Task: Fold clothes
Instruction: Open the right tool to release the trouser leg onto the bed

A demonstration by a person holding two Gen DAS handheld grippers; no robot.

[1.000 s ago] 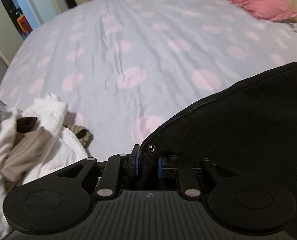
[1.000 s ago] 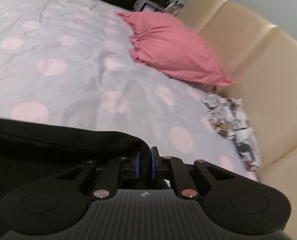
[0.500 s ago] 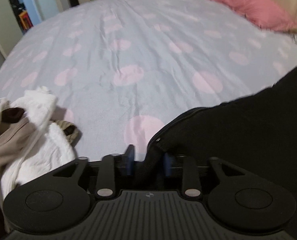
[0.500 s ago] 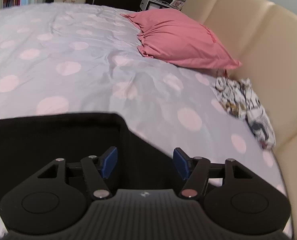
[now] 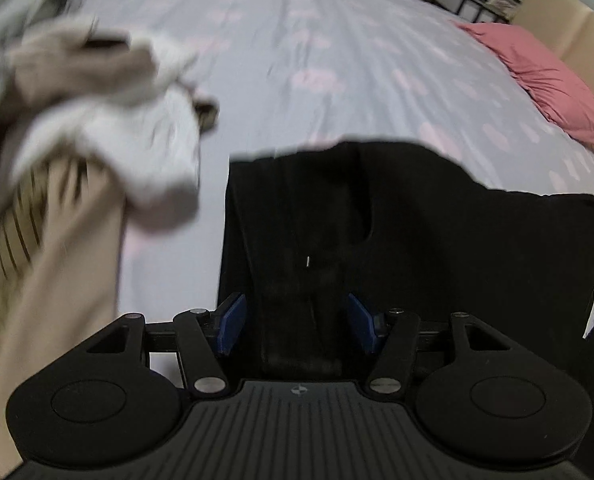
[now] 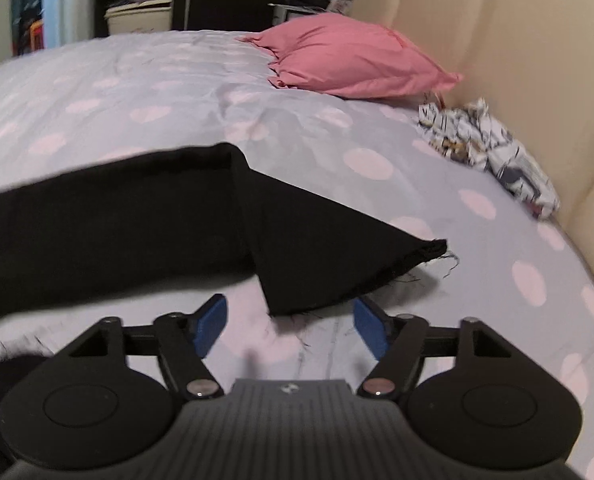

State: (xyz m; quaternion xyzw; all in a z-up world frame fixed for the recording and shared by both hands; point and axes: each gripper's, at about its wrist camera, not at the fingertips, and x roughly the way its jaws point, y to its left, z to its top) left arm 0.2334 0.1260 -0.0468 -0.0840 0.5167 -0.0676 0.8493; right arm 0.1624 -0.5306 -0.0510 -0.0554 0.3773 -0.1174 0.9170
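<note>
A black garment (image 5: 397,220) lies spread on the bed. In the left wrist view my left gripper (image 5: 297,326) hangs over its near edge, jaws opening; a band of black cloth runs between the blue pads (image 5: 231,322) without being pressed. In the right wrist view the black garment (image 6: 137,224) ends in a frayed corner just ahead of my right gripper (image 6: 291,330). Its jaws are opening too, with only bedsheet between the pads (image 6: 371,330).
The bed (image 6: 137,92) has a lilac sheet with pink dots. A blurred pile of white and beige clothes (image 5: 97,120) lies left of the garment. A pink pillow (image 6: 353,64), a patterned cloth (image 6: 493,152) and a cream headboard (image 6: 517,48) stand to the right.
Both grippers went from shut on the black garment's edge to open and drew back from it. The garment now lies flat on the bed. The left view swung toward the clothes pile.
</note>
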